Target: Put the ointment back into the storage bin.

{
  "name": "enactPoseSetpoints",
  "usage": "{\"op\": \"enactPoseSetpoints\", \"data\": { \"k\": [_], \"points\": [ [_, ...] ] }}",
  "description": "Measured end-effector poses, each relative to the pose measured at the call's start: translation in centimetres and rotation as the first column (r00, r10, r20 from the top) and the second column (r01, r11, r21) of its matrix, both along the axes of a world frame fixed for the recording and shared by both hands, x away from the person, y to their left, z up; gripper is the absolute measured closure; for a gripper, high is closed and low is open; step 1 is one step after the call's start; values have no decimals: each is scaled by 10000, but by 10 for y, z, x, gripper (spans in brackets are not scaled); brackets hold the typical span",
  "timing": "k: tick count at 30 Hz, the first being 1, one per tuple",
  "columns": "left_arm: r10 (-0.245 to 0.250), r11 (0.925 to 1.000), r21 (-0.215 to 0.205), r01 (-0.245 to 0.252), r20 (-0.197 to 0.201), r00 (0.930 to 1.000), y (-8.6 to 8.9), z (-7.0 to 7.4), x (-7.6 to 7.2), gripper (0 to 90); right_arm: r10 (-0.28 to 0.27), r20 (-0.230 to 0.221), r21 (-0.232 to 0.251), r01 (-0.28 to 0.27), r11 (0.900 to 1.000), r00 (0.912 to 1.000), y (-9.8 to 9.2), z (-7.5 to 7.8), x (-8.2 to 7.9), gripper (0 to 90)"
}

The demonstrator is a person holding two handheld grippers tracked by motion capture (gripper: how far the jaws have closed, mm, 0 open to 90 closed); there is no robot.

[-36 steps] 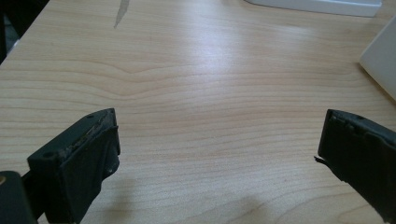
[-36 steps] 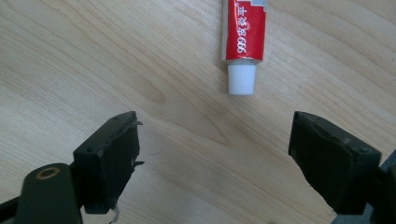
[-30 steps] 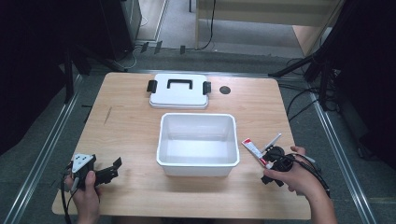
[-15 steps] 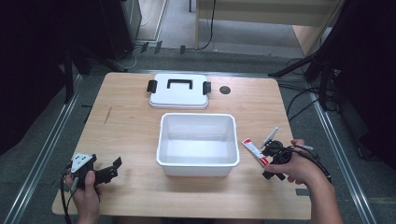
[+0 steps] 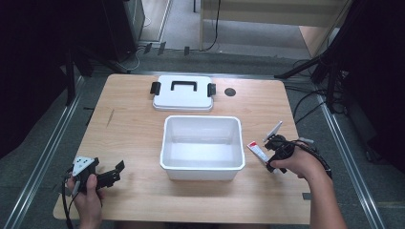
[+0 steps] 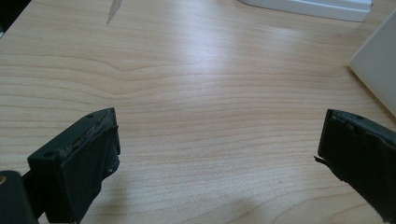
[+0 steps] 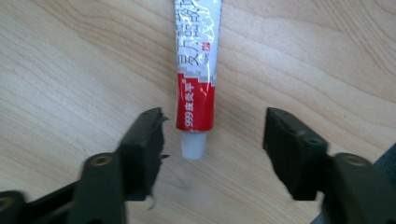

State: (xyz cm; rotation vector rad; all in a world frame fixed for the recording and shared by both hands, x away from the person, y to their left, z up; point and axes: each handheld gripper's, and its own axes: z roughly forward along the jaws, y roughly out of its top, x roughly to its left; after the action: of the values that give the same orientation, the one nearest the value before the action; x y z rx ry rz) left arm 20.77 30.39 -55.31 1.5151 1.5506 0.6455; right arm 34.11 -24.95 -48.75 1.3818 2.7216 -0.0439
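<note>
Jaws of the right gripper (image 7: 210, 154) stand partly spread on either side of the capped end of a tube (image 7: 196, 65), and they have just been closing. A clear gap shows between each pad and the white cap, so nothing is pinched yet. The tube is red and silver and lies flat on the wooden table (image 7: 70, 70), its cap pointing toward the gripper and its body running away from it. In the high view the right gripper (image 5: 276, 145) sits near the right edge of the table, with the tube (image 5: 257, 152) just beside the right wall of an open white bin (image 5: 203, 164) at the table's middle. Behind the bin lies a white lid (image 5: 183, 93) with a black handle and black clips. Near the front left corner the left gripper (image 5: 117, 171) rests low over bare wood, its jaws spread wide with nothing between them.
</note>
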Motion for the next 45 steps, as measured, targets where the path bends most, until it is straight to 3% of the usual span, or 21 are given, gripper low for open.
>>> {"op": "enactPoseSetpoints", "data": {
  "k": [8,12,19,26,29,35,45],
  "points": [
    [-49,10000,-1,49,-62,10000,0,0,0,0,-252,143,199,249,9995,9996,9,-4,13,521],
    [-65,10000,9,65,-74,10000,0,0,1,0,84,144,72,-85,9999,9999,13,-6,17,567],
    [-82,10000,-2,82,-94,9999,0,0,1,0,102,-79,185,-100,9998,9999,22,-8,22,681],
    [-94,9999,-58,93,-94,9999,1,0,1,0,148,-192,165,-145,9998,9997,27,-13,26,719],
    [-97,9999,-61,96,-113,9999,1,0,1,0,17,-45,77,-16,10000,10000,28,-12,26,726],
    [-125,9999,-78,124,-144,9998,1,0,1,0,-626,316,763,601,9953,9975,24,3,28,728],
    [-125,9999,-53,124,-142,9998,0,0,2,0,-878,433,1093,826,9906,9952,25,43,27,729]
  ]
}}
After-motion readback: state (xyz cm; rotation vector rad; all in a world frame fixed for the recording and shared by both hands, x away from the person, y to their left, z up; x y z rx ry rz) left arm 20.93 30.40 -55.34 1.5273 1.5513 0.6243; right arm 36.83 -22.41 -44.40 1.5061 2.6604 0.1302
